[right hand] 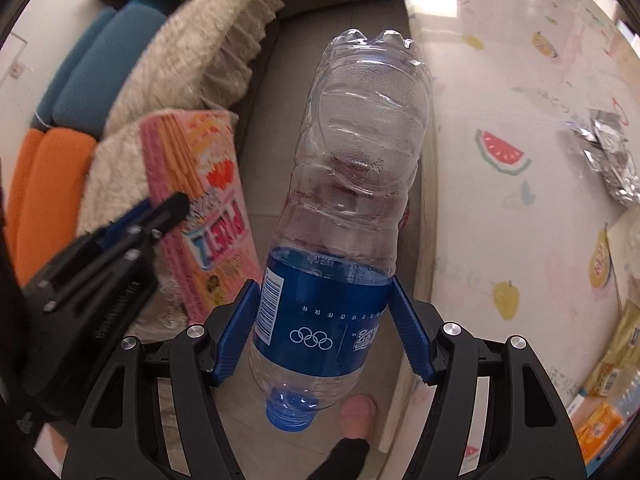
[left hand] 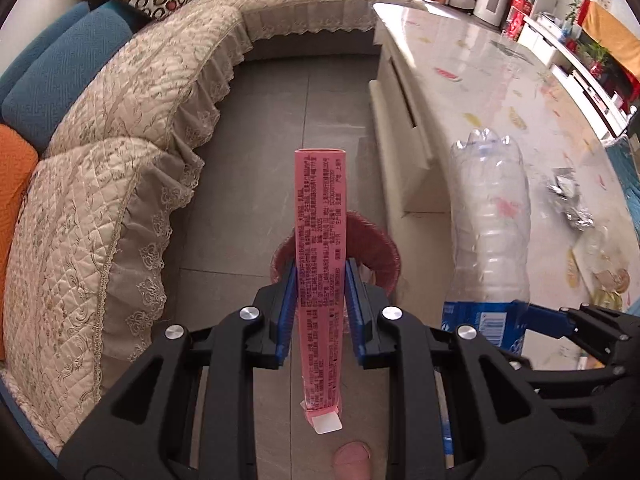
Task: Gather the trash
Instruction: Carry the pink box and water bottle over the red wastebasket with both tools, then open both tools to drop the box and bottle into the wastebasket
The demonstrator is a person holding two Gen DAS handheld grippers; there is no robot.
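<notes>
1. The room is showing where the job stands: a sofa (left hand: 120, 128) is running along the left, bare floor (left hand: 296, 120) is lying between it and a low table (left hand: 500, 92) on the right, and a red bin (left hand: 380, 256) is standing on the floor just beyond the left gripper.
2. Both grippers are carrying trash, so I judge the collecting to be partway through; nothing is visibly lying in the bin, though its inside is mostly hidden.
3. Still waiting on the table are a crumpled silver wrapper (left hand: 570, 200) and, at the right wrist view's lower right edge, some yellow packets (right hand: 608, 416); these look like the work left over.
4. The right gripper (right hand: 326, 332) is clamping a clear bottle (right hand: 360, 152) at its blue label, one blue pad on either side, cap pointing back toward the camera and base pointing forward.
5. The bottle is hanging over the floor beside the table's edge, near the bin but not above it.
6. The left gripper (left hand: 320, 276) is pinching a pink snack box (left hand: 320, 216) narrowly across its thin sides, the box sticking forward above the bin's near rim.
</notes>
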